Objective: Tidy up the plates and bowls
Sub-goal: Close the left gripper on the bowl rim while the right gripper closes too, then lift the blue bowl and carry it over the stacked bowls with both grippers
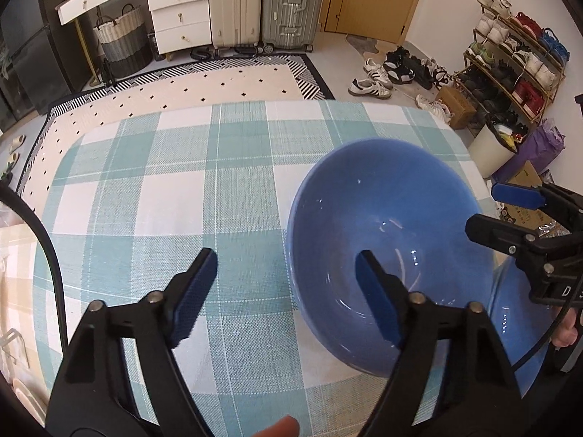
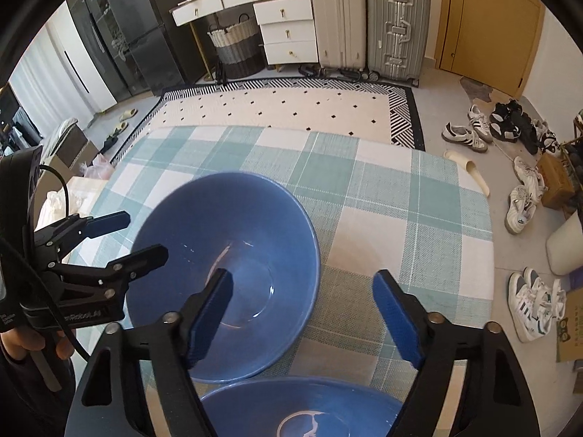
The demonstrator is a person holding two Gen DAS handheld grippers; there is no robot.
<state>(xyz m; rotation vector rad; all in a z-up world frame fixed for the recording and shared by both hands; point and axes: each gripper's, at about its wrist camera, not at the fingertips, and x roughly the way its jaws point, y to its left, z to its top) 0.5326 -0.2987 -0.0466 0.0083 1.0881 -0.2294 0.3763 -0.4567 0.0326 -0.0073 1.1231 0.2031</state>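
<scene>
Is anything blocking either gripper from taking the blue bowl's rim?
Nothing visible does. The left gripper and right gripper, both open, straddle opposite rims of the blue bowl; only bare tablecloth surrounds it. A blue plate lies nearer, clear of both.

The second blue dish is cut off by the bottom edge of the right wrist view; in the left wrist view only a sliver shows at lower right, behind the bowl and the right tool.

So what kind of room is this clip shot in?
Most likely a lived-in home, a living room or entry area. Two suitcases stand against the wall, a shoe rack is packed with pairs, and a patterned rug lies beyond the checked tablecloth.
</scene>
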